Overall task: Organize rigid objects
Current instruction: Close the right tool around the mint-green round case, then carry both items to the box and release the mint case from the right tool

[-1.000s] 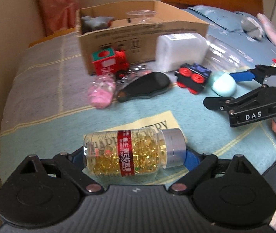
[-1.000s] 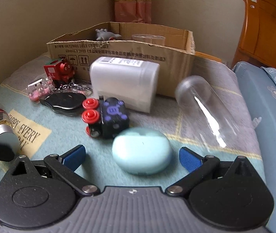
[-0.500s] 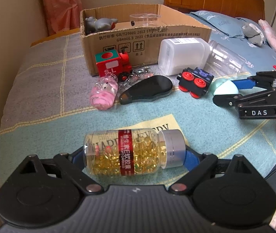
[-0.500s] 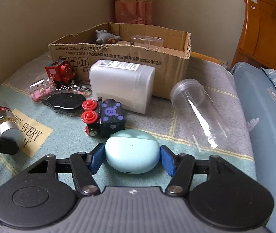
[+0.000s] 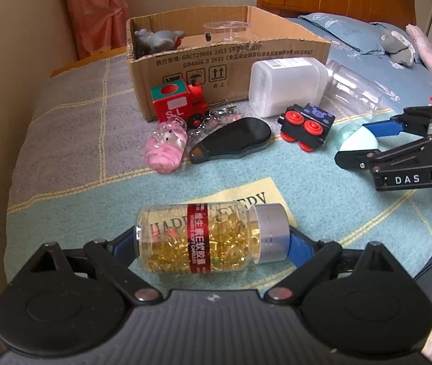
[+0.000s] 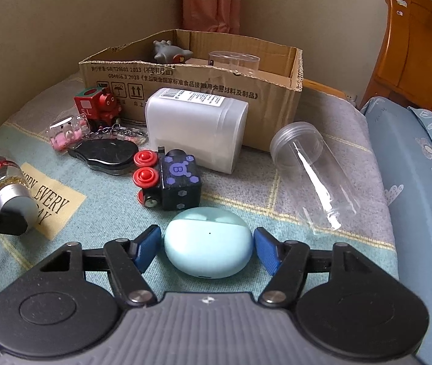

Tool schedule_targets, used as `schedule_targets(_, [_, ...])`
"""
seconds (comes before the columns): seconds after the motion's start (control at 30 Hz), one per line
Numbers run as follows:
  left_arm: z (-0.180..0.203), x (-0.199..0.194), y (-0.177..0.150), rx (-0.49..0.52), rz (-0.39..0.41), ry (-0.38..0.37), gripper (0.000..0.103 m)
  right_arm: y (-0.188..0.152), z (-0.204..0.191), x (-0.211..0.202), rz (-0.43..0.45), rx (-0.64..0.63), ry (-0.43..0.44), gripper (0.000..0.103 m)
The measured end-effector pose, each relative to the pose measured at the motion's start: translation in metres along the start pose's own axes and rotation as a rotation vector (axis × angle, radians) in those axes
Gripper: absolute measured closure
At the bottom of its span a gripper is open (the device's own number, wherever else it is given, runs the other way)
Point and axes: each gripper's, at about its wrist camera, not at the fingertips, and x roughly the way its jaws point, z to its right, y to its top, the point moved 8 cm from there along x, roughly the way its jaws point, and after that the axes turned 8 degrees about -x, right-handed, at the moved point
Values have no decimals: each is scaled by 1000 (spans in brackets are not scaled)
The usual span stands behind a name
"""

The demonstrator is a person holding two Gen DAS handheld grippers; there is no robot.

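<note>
My left gripper (image 5: 212,245) is shut on a clear pill bottle (image 5: 209,237) of yellow capsules with a silver cap, held sideways just above the blanket. My right gripper (image 6: 208,248) is shut on a pale blue earbud case (image 6: 208,241), its blue pads touching both sides; the case also shows in the left wrist view (image 5: 359,140). An open cardboard box (image 6: 191,82) stands at the back, with a grey toy (image 6: 170,50) and a clear cup (image 6: 234,60) inside.
On the blanket in front of the box lie a red toy train (image 6: 98,103), a pink keychain (image 6: 66,132), a black case (image 6: 106,153), a black toy car with red wheels (image 6: 170,179), a white container (image 6: 194,127) and a clear jar (image 6: 313,170). A wooden headboard (image 6: 419,54) is right.
The right gripper closed from wide open onto the earbud case. The left gripper kept hold of the pill bottle and lifted slightly.
</note>
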Motion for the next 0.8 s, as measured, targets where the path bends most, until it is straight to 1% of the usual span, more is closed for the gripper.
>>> schedule_targets(0.07, [0,0,0,-6,0,-7,10,0,-1,-1,-3,-6,1,33])
schedule_targets(0.13, [0,0,1,-14,-1,-11,10,1,-1,-2,-4,-13,-2,37])
schedule_targets(0.27, [0,-1,3,-9,-11,-15,10,1,-1,-3,-11,-11,12,37])
schedule_targets(0.4, [-1,-6,6,-6,-22,-39,10,2,-2,-9,-15,-48,23,37])
schedule_targets(0.63, [2,-23,22,30,3,-42,10,7,-4,-24,-15,-122,35,37])
schedule_targets(0.8, [6,-36,41,62,43,-45,10,12,-3,-32,-19,-150,57,37])
